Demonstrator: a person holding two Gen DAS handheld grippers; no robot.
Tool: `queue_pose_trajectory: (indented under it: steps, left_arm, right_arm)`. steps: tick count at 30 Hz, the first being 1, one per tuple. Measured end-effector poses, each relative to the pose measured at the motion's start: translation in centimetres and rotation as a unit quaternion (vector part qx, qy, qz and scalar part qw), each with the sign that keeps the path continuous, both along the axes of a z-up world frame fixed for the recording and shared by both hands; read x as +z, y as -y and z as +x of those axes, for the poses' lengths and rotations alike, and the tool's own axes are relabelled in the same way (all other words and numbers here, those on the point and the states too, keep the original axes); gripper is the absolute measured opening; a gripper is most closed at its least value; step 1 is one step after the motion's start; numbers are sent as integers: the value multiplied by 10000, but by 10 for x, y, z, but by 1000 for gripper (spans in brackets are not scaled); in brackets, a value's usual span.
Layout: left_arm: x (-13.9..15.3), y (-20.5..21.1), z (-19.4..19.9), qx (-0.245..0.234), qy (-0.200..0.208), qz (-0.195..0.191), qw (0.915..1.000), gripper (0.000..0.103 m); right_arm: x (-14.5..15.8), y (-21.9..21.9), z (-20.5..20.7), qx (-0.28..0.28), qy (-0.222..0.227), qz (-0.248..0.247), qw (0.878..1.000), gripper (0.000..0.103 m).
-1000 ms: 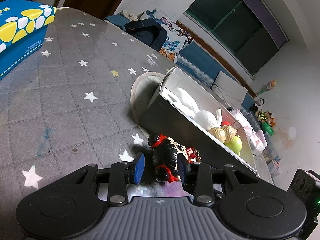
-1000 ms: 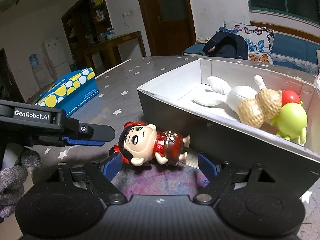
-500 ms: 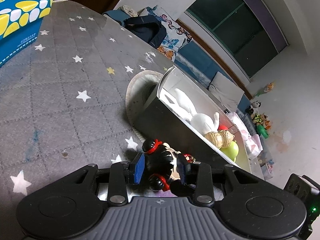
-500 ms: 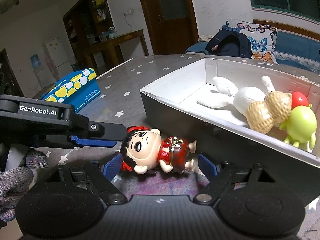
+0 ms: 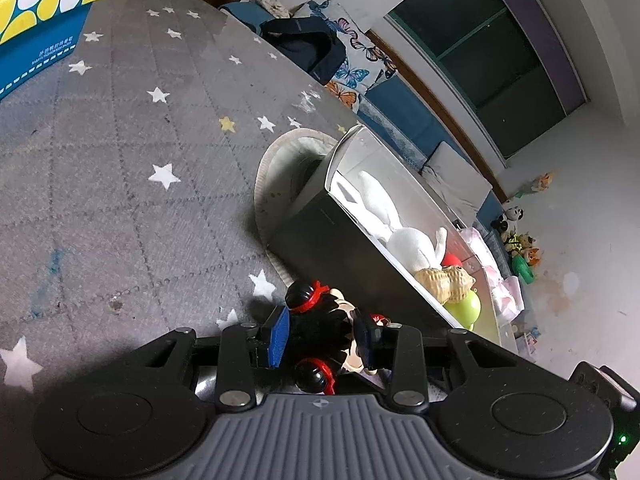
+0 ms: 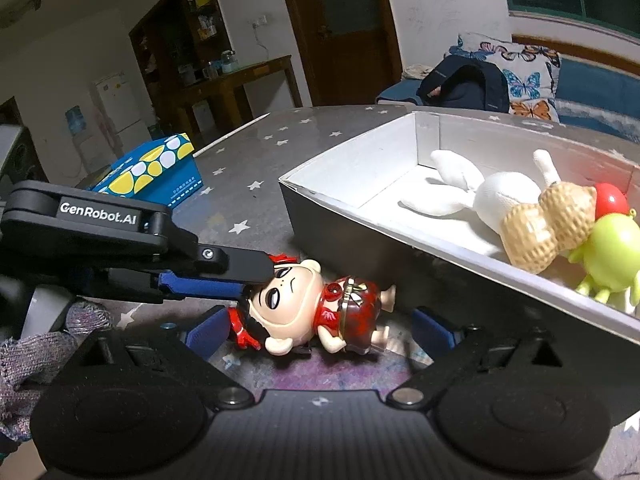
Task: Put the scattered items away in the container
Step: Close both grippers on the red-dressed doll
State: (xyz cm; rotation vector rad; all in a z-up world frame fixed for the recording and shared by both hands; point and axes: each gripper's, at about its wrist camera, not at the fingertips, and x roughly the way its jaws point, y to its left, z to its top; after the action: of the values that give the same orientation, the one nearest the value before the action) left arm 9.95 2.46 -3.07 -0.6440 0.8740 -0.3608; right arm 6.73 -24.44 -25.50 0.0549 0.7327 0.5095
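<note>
A doll (image 6: 316, 312) with black hair, red bows and a red dress lies on the star-patterned table beside the dark box (image 6: 360, 236). My left gripper (image 5: 320, 334) is closed around the doll's head (image 5: 316, 320); in the right wrist view it (image 6: 224, 272) reaches in from the left. My right gripper (image 6: 316, 330) is open, its blue pads either side of the doll without touching. The box (image 5: 320, 216) holds a white plush rabbit (image 6: 480, 188), a peanut toy (image 6: 540, 228), a red ball (image 6: 610, 198) and a green figure (image 6: 612, 248).
A blue and yellow carton (image 6: 160, 172) lies at the table's far left, also in the left wrist view (image 5: 36, 24). A pale round mat (image 5: 280, 168) lies under the box's end. A sofa with butterfly cushions and a dark bag (image 6: 468, 84) stands behind.
My left gripper has moved forward over the doll's head and its pads have closed in on it. The doll has shifted slightly. The right gripper has stayed open and nearly still.
</note>
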Motion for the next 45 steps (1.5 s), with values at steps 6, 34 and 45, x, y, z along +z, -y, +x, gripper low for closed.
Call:
queue_pose_trajectory:
  steps: [6, 34, 45]
  left_arm:
    - [0, 1, 3, 23, -27, -14, 10000, 38]
    - [-6, 6, 7, 258, -246, -272, 9990, 45]
    - [-8, 5, 5, 160, -128, -301, 9993, 46]
  right_arm:
    - [-2, -2, 4, 52, -44, 4, 10000, 98]
    - [-5, -1, 4, 24, -56, 90, 9999, 89]
    - [-7, 6, 2, -5, -195, 267, 9995, 84]
